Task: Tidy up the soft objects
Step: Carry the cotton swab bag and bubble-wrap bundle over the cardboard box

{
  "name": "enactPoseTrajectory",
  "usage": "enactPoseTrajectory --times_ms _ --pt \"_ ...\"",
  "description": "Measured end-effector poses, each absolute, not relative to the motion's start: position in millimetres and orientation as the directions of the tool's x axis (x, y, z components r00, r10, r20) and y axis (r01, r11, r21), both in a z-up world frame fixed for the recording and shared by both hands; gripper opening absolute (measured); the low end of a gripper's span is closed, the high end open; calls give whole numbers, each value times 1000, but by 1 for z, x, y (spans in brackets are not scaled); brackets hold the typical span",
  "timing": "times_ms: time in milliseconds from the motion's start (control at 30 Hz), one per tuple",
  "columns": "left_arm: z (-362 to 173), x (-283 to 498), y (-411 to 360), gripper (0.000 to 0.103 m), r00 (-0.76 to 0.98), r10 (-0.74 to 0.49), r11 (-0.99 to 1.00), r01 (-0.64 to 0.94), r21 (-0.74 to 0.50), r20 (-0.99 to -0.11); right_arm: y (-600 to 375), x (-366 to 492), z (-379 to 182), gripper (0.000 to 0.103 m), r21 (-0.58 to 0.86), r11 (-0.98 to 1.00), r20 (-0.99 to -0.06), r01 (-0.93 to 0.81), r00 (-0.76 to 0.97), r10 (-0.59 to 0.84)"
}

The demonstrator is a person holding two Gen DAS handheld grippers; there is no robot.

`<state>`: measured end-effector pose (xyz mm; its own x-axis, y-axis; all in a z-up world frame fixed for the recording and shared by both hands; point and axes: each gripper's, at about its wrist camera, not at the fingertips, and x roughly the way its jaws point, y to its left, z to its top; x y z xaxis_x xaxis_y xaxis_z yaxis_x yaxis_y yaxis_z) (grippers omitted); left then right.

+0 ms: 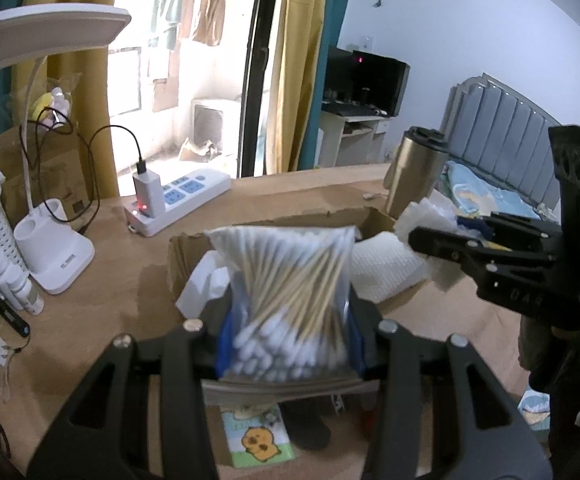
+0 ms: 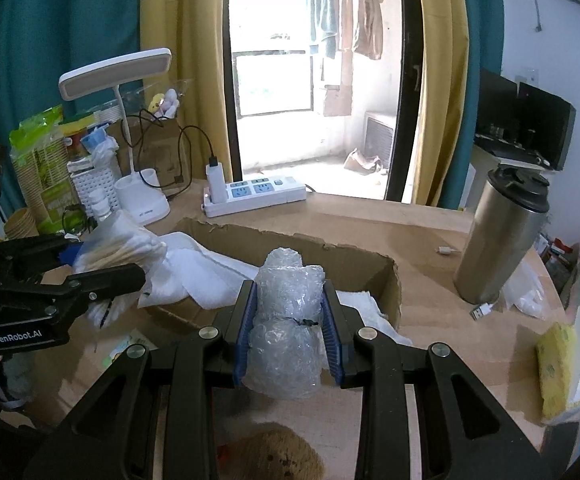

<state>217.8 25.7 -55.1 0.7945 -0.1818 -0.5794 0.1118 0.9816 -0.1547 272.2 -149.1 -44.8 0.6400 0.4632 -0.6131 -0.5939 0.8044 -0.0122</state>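
My left gripper [image 1: 290, 320] is shut on a clear bag of cotton swabs [image 1: 290, 292] and holds it over the near edge of an open cardboard box [image 1: 178, 264]. White foam sheets [image 1: 382, 268] lie inside the box. My right gripper [image 2: 290, 320] is shut on a roll of bubble wrap [image 2: 288, 320] tied with a black band, held above the box's [image 2: 394, 280] near right side. The left gripper [image 2: 102, 280] with its swab bag [image 2: 122, 248] shows at the left of the right wrist view. The right gripper [image 1: 430, 240] shows at the right of the left wrist view.
A steel tumbler [image 2: 502, 236] stands right of the box. A power strip [image 2: 254, 196], a white desk lamp [image 2: 142, 200] and a white basket [image 2: 94, 184] stand behind it. A yellow tissue pack [image 2: 562, 372] lies far right. A cartoon tissue pack [image 1: 258, 436] lies below my left gripper.
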Motion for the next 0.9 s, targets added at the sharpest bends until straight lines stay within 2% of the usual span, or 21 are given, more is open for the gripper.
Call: enactPoseTrajectory --times_ms 500,900 --pt "-71 262 28 46 784 -185 980 105 -168 -592 -130 308 -58 33 24 780 -624 -625 600 500" --pt "-107 297 26 46 726 -197 976 85 -198 -659 -112 336 -86 33 66 760 -668 -647 537 515"
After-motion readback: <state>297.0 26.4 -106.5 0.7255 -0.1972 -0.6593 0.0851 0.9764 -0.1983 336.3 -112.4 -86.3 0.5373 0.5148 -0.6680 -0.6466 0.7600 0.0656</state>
